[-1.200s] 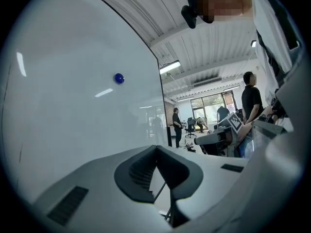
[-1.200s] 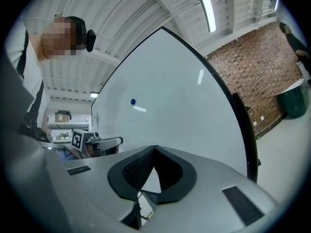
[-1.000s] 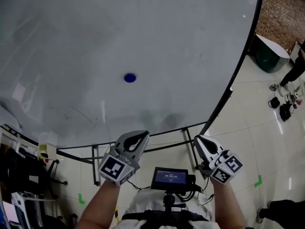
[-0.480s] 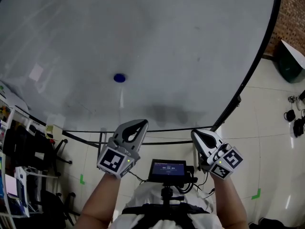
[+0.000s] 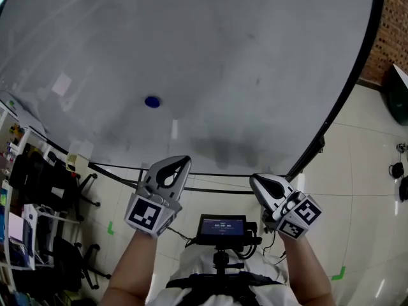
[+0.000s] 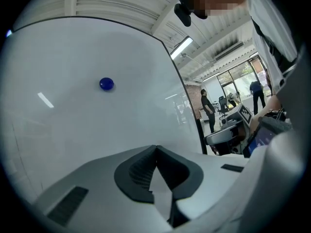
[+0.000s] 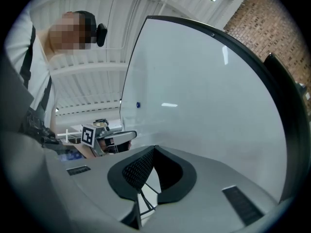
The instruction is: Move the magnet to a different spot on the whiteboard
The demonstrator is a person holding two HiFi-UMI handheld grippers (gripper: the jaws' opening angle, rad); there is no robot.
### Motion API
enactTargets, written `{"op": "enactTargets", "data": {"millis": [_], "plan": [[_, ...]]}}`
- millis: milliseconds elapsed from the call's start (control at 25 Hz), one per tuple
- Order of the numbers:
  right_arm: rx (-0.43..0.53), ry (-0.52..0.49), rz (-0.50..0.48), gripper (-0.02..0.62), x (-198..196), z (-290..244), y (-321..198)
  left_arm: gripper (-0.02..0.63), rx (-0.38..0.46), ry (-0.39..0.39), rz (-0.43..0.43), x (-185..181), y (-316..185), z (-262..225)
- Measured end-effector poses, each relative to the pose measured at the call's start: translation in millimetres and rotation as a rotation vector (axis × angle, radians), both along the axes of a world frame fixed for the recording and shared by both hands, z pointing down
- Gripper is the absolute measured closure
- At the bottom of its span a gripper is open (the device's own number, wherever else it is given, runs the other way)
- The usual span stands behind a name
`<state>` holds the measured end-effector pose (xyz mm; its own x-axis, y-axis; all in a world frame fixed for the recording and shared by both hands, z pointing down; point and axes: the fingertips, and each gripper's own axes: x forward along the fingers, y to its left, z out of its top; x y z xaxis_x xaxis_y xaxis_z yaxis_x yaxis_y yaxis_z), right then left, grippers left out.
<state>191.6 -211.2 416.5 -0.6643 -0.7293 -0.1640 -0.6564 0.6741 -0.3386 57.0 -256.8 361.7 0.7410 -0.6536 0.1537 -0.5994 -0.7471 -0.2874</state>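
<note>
A small round blue magnet [image 5: 152,102] sticks to the big whiteboard [image 5: 210,56]; it also shows in the left gripper view as a blue magnet [image 6: 106,84] and tiny in the right gripper view as a blue dot [image 7: 138,105]. My left gripper [image 5: 177,165] hangs below the board's lower edge, jaws shut, nothing between them. My right gripper [image 5: 260,183] is to its right, also below the board, jaws closed together and empty. Both are well short of the magnet.
The whiteboard has a dark frame [image 5: 347,88] on a stand with a bar [image 5: 210,174] under it. A small screen [image 5: 221,225] sits at my chest. Shelving and clutter [image 5: 25,190] stand at the left; brick wall [image 5: 394,37] at the right. People [image 6: 206,106] stand far off.
The view has swung, so the board and magnet sit further left in the picture. Both grippers have shifted slightly left and up; their jaws look the same.
</note>
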Motion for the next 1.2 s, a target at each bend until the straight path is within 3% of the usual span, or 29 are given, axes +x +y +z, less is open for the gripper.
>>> {"op": "enactTargets", "data": {"millis": [360,760,1080,1200], "plan": [[0.014,-0.003,-0.047,0.563,6.1,-6.8,2.0,0.571,0.097,-0.132,-0.098,-2.1,-3.0,-13.0],[0.037,-0.006,-0.082,0.563,1.6,-11.9,-0.5,0.568,0.302,-0.351,-0.229,-15.5,-13.5,-56.6],[0.041,-0.005,-0.082,0.563,9.4,-13.0,1.8,0.535,0.460,-0.489,-0.317,-25.5,-23.4,-104.6],[0.041,-0.008,-0.081,0.563,10.5,-12.2,1.6,0.493,0.510,-0.545,-0.329,-25.4,-29.0,-119.2]]}}
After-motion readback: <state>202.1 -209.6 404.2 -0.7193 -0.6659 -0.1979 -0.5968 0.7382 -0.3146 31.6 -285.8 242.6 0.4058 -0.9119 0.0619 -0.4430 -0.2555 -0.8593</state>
